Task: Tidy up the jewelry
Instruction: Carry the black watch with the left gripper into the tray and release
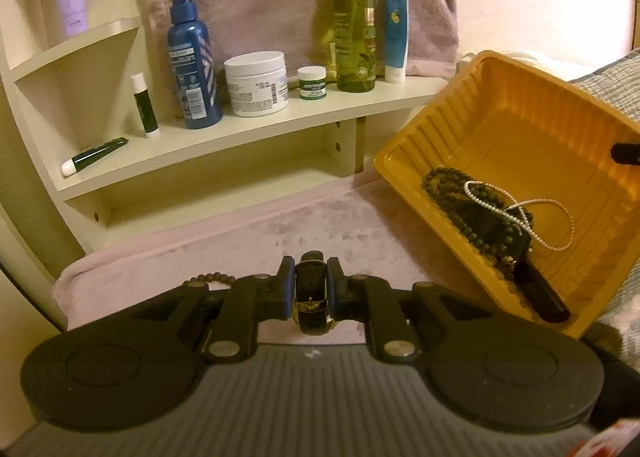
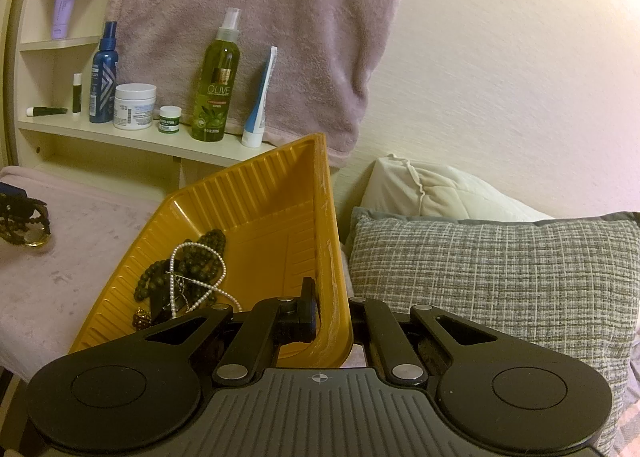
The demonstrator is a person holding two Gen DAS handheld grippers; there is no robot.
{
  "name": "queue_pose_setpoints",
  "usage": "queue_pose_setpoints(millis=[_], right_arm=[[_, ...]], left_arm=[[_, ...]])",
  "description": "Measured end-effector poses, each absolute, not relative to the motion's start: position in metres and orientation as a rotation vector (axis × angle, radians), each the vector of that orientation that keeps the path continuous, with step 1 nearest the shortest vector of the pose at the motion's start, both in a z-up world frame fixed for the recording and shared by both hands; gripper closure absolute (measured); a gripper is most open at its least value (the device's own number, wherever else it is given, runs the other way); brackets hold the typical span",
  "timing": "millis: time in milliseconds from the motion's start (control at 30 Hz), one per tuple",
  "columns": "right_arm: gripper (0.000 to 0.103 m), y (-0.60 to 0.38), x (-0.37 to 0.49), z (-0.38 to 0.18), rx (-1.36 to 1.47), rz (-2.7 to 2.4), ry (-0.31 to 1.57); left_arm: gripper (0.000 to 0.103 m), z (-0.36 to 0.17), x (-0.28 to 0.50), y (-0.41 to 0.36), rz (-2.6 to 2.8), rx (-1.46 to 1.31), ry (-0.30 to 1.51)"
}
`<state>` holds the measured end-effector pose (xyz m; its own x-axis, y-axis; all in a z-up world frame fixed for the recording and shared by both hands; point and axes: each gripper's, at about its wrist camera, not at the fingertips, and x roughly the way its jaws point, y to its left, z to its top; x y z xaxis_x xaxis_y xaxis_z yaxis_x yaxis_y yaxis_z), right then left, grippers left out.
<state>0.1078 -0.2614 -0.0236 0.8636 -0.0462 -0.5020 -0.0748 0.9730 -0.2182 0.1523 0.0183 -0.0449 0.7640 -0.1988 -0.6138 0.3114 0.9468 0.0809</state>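
Note:
My left gripper (image 1: 311,277) is shut on a black watch with a gold case (image 1: 312,299), held above the pink blanket; a dark bead strand (image 1: 212,279) shows just left of its fingers. A yellow ribbed tray (image 1: 520,129) is tilted at the right and holds dark bead necklaces (image 1: 460,201), a pearl strand (image 1: 532,213) and a black tube (image 1: 540,293). My right gripper (image 2: 330,313) is shut on the yellow tray's wall (image 2: 332,257) and holds it tilted up. The beads (image 2: 188,265) and the pearl strand (image 2: 216,257) lie in the low corner.
A cream shelf (image 1: 248,129) behind holds a blue spray bottle (image 1: 194,57), a white jar (image 1: 256,83), a green olive bottle (image 1: 354,29) and tubes. A pink towel (image 2: 260,17) hangs on the wall. A grey woven pillow (image 2: 500,277) lies right of the tray. The left gripper's jewelry (image 2: 24,221) shows at far left.

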Motion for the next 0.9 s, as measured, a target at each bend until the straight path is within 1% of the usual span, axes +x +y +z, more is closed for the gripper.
queue_pose_setpoints(millis=[600,900], right_arm=[[0.098,-0.261,0.108,-0.024,-0.235,0.015,0.530],[0.098,-0.260,0.108,-0.023,-0.236,0.016,0.528]], left_arm=[[0.089,-0.005,0.150,-0.051,-0.561,0.083,0.594],[0.089,-0.011,0.145,-0.091,-0.751,0.001,0.639]])
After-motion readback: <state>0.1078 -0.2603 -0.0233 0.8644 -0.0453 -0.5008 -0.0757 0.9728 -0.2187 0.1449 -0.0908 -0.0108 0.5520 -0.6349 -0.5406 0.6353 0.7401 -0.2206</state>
